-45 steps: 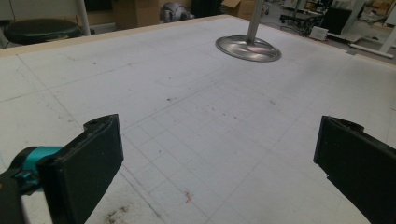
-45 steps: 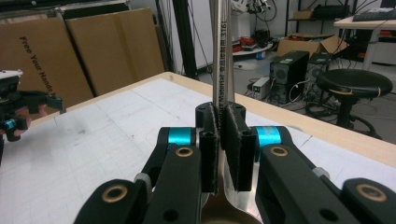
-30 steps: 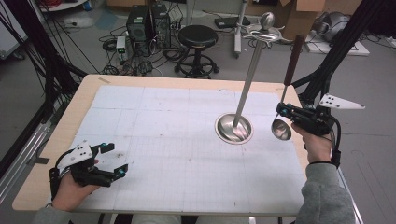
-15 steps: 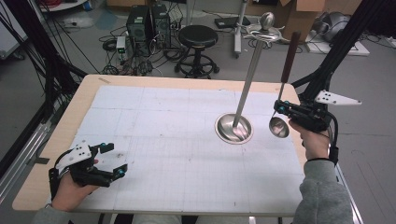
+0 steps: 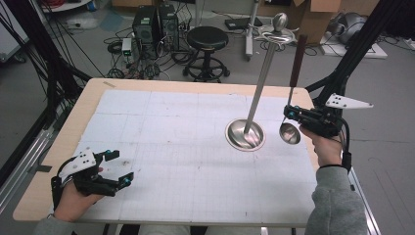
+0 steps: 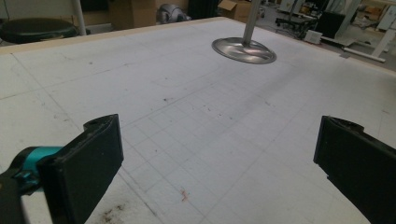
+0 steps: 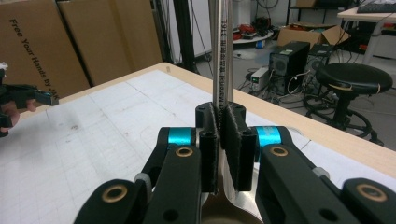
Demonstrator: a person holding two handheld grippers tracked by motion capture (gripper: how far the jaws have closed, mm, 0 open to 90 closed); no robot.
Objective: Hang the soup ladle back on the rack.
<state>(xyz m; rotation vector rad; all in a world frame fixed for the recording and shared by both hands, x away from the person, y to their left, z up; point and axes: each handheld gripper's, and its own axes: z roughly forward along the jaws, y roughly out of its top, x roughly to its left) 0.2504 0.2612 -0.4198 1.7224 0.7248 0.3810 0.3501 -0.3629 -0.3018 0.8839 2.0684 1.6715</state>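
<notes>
Ladle [image 5: 289, 133] held upright off the bench [image 5: 195, 93], just right of the stand [image 5: 244, 134], handle up, bowl down; right gripper [image 5: 289, 113] jaws pinch its metal shaft low, near the bowl. Pickup looks done, hanging on the stand's top hooks left. Left gripper [image 5: 120, 169] rests far left of the stand, jaws spread, nothing between.

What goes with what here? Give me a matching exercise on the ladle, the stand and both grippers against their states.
1. ladle
2. stand
3. left gripper
4. right gripper

a. jaws wide open, nothing between them
b. base resting on the table mat
c. held upright, bowl down
d. jaws clamped on a metal handle

Pairs: 1-c, 2-b, 3-a, 4-d
</notes>
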